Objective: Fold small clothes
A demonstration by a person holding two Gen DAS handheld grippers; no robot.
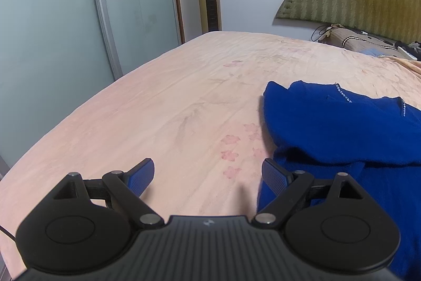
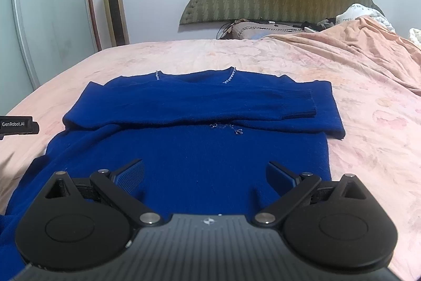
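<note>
Sweater (image 2: pixel 189 149) flat on bed (image 2: pixel 368 102), both grippers' jaws spread, empty

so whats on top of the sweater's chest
Both sleeves lie folded across the blue sweater, one cuff showing at the right. A few beads peek out below; the rest of the chest is covered.

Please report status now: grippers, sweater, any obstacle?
Left gripper open, beside sweater. Right gripper open over it. Sleeves folded across. Nothing blocking.

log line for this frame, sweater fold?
stage: sleeves folded across blue sweater | left gripper: open, beside sweater | right gripper: open, above hem | surface: pink bedsheet
</note>
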